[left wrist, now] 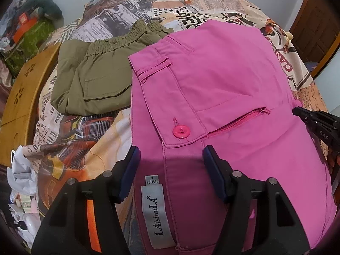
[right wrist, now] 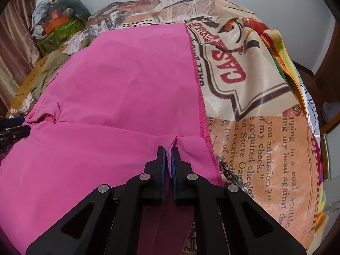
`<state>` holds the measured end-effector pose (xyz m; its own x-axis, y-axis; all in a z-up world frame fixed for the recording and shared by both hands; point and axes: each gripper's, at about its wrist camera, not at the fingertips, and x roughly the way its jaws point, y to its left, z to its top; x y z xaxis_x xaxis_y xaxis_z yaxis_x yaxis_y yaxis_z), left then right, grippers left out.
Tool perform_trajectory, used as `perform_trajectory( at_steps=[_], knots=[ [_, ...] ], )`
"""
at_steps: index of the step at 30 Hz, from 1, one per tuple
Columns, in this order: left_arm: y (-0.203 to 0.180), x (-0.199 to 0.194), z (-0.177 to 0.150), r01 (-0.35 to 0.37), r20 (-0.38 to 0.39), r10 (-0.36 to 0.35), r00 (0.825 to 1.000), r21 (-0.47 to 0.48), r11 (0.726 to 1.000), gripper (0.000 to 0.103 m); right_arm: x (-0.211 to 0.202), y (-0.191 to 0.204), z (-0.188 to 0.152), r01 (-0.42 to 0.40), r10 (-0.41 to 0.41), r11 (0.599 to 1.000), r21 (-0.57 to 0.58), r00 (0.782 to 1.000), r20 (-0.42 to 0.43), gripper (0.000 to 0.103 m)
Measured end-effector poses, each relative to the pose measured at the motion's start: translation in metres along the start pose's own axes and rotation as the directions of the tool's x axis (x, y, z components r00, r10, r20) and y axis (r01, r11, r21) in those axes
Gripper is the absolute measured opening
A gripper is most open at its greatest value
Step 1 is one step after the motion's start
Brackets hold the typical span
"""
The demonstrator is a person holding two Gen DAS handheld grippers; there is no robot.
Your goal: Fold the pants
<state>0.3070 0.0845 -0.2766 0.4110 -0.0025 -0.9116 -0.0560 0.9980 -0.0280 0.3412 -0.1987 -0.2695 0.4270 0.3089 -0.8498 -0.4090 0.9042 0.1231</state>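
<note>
Pink pants (left wrist: 212, 80) lie on the printed bedspread, waistband end near me, with a pink button (left wrist: 181, 131), a zip pocket and a white label (left wrist: 156, 210). My left gripper (left wrist: 171, 155) is open, its fingers either side of the waistband just above the cloth. The right gripper shows at the right edge of the left wrist view (left wrist: 314, 123). In the right wrist view the pants (right wrist: 106, 97) spread ahead, and my right gripper (right wrist: 169, 150) is shut on a fold of the pink cloth near its stitched edge.
Folded olive pants (left wrist: 95, 74) lie left of the pink ones. A wooden board (left wrist: 23, 97) sits at the bed's left edge, plastic bags (left wrist: 23, 176) below it. A pile of clutter (left wrist: 31, 31) stands at the far left. The newspaper-print bedspread (right wrist: 255, 106) extends right.
</note>
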Motion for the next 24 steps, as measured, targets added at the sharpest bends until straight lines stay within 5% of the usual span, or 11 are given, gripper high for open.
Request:
perform_trajectory(
  at_steps=[6, 15, 22, 24],
  knots=[
    [-0.001, 0.000, -0.001, -0.007, -0.008, 0.007, 1.000, 0.005, 1.000, 0.065, 0.007, -0.024, -0.004, 0.023, -0.017, 0.995, 0.100, 0.999, -0.052, 0.001],
    [-0.007, -0.024, 0.004, 0.001, 0.006, -0.001, 1.000, 0.029, 1.000, 0.065, -0.039, -0.047, -0.006, 0.021, -0.028, 0.987, 0.162, 0.999, 0.040, 0.004],
    [0.004, -0.042, 0.024, -0.017, 0.071, 0.017, 0.997, 0.000, 1.000, 0.077, -0.064, -0.053, -0.001, 0.014, -0.037, 0.983, 0.181, 0.992, 0.124, 0.040],
    [0.010, -0.041, 0.034, -0.032, 0.078, 0.033, 0.996, -0.016, 0.999, 0.078, -0.063, -0.056, 0.001, 0.009, -0.035, 0.981, 0.193, 0.991, 0.132, 0.041]
  ],
)
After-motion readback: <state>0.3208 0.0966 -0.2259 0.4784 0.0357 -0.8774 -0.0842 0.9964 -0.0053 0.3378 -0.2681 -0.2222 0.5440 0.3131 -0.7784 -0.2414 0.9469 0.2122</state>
